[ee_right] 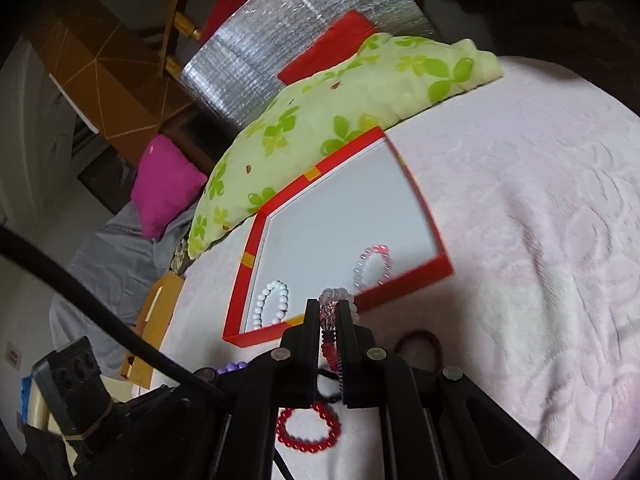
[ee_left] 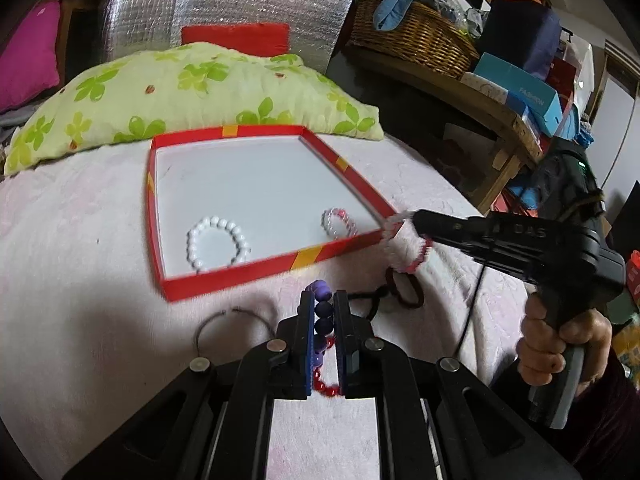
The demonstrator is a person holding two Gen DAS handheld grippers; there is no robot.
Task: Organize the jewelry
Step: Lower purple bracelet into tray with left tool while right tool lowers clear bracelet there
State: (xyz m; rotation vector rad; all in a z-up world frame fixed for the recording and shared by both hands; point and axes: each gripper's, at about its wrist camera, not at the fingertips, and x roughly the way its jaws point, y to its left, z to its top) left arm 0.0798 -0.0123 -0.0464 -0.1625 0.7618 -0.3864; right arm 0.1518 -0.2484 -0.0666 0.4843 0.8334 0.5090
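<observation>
Red tray (ee_left: 276,262) with white floor sits flat on the pink blanket (ee_left: 80,280), its far edge close to the green pillow (ee_left: 192,92). Two bracelets lie inside near the front wall: white bracelet (ee_left: 218,242) toward the left corner, clear-pink bracelet (ee_left: 339,222) toward the right corner, well apart from each other. Left gripper (ee_left: 323,308) is low over the blanket just in front of the tray, fingers clamped on a purple bracelet (ee_left: 323,304), the beads stacked in a line between the pads. A red bracelet (ee_left: 326,386) lies on the blanket under that gripper; in the right wrist view it shows as a full ring (ee_right: 309,426). Right gripper (ee_right: 329,320) is at the tray's front right corner, fingers closed on a pink-white bracelet (ee_right: 331,316); in the left view that bracelet (ee_left: 404,246) hangs blurred from the fingertips, beside the tray wall. Dark red hair tie (ee_left: 404,290) lies on the blanket just below it, with a black hair tie (ee_left: 372,296) touching or overlapping it. A thin metal ring (ee_left: 232,326) rests on the blanket left of the left gripper. Right hand (ee_left: 560,344) grips the handle. Behind the pillow: silver foil sheet (ee_left: 224,4), a magenta cushion (ee_left: 28,56), and a wicker basket (ee_left: 416,36) off to the right.
</observation>
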